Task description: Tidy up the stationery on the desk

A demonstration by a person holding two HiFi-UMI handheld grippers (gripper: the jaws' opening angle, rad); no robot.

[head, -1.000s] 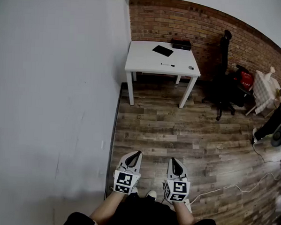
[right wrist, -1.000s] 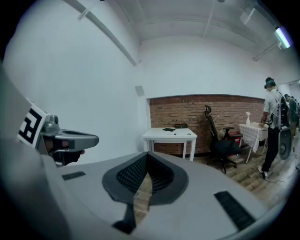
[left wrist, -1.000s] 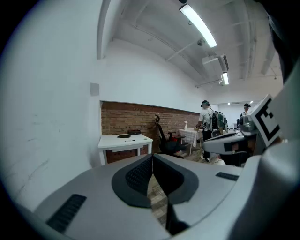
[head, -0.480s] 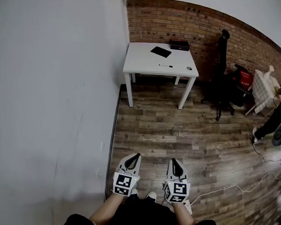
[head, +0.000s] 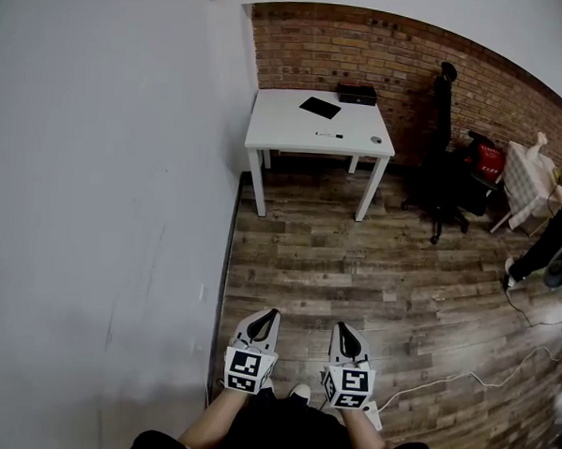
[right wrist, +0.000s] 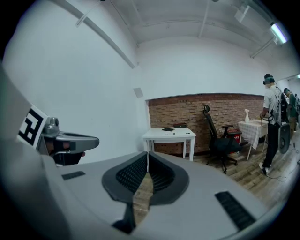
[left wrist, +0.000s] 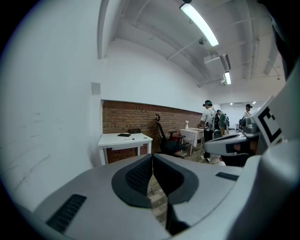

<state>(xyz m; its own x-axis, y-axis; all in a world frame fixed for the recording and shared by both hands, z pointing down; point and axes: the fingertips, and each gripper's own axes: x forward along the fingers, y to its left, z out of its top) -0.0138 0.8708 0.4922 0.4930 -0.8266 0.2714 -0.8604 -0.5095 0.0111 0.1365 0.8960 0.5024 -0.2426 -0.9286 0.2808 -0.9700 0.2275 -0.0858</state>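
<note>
At upper centre, a pen (head: 328,134), notebook (head: 320,106) and black box (head: 356,92) lie on the white desk (head: 277,125). A tiny round item (head: 376,139) beside the pen may be tape. A black chair (head: 443,171) stands to the right. At bottom, the left gripper (head: 275,311) and right gripper (head: 339,326) have their jaws pressed together, empty.

Open floor (head: 354,260) reaches desk (head: 286,125); chair (head: 443,171) flanks right.

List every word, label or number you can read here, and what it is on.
No text reads clearly in any view.
Marker cubes on the left hand-held gripper and right hand-held gripper: black-and-white square patterns, not letters.
Red item at the right: pale marks, too small to read.
Black notebook and pen on the desk: no legible print.
</note>
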